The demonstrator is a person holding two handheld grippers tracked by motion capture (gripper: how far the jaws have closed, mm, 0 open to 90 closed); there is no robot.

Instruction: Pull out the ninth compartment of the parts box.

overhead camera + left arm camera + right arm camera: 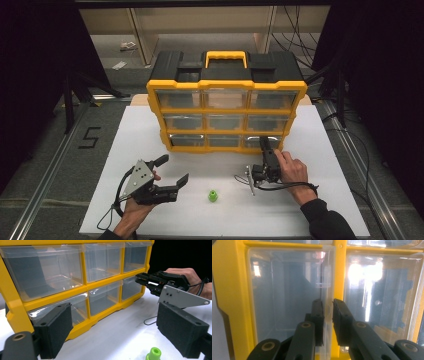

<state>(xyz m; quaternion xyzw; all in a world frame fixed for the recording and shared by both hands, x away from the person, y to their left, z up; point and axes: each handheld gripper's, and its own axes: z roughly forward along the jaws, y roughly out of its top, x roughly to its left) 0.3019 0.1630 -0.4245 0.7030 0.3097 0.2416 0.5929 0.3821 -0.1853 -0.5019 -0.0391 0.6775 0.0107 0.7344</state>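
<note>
Right gripper view: jaws pinched on a drawer's rim.

Right gripper had its two jaws nearly closed on the clear front lip of a drawer, one pad on each side of the thin plastic. That drawer sat in the bottom row of the organizer, at the end nearest this gripper, seen in the high view with the right gripper reaching its front. Behind that hand lay a bent wire on the table. Farther off, the left gripper hovered with jaws wide apart and nothing between them; a green cap stood just beyond its tips.
</note>
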